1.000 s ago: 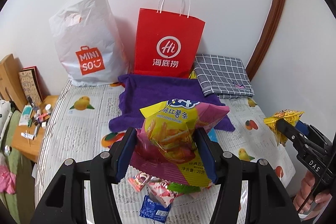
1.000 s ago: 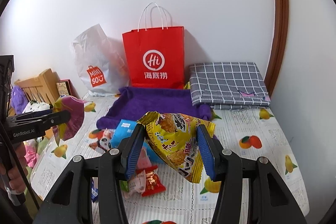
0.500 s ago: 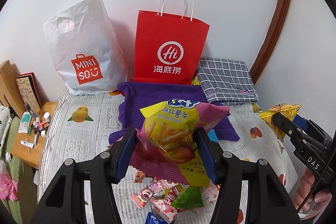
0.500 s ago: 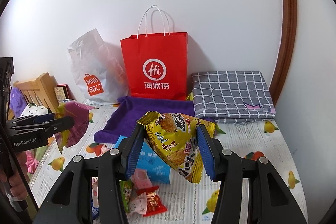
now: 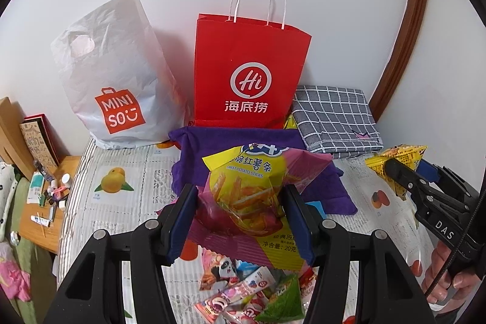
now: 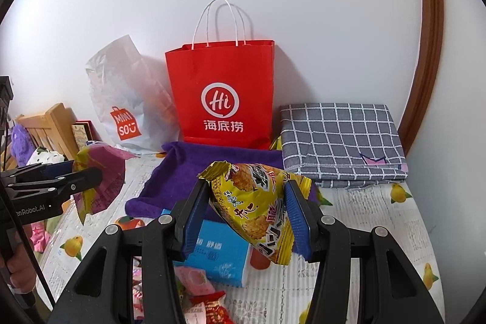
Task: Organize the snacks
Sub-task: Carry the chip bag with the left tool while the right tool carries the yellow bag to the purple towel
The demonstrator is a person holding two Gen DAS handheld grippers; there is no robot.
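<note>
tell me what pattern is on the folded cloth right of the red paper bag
The folded cloth is grey with a white grid check; the right wrist view shows it best.

Both wrist cameras sit close above the bed, angled downward toward the wall; both views share the red paper bag (image 5: 250,78) (image 6: 223,94).

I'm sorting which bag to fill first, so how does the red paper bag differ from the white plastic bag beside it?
The red paper bag stands stiff and square; the white plastic bag is crumpled and slumps. The red paper bag has white cord handles; the white plastic bag has a cut-out hand hole. The red one bears a white logo, the white one an orange logo. Both stand upright against the wall.
</note>
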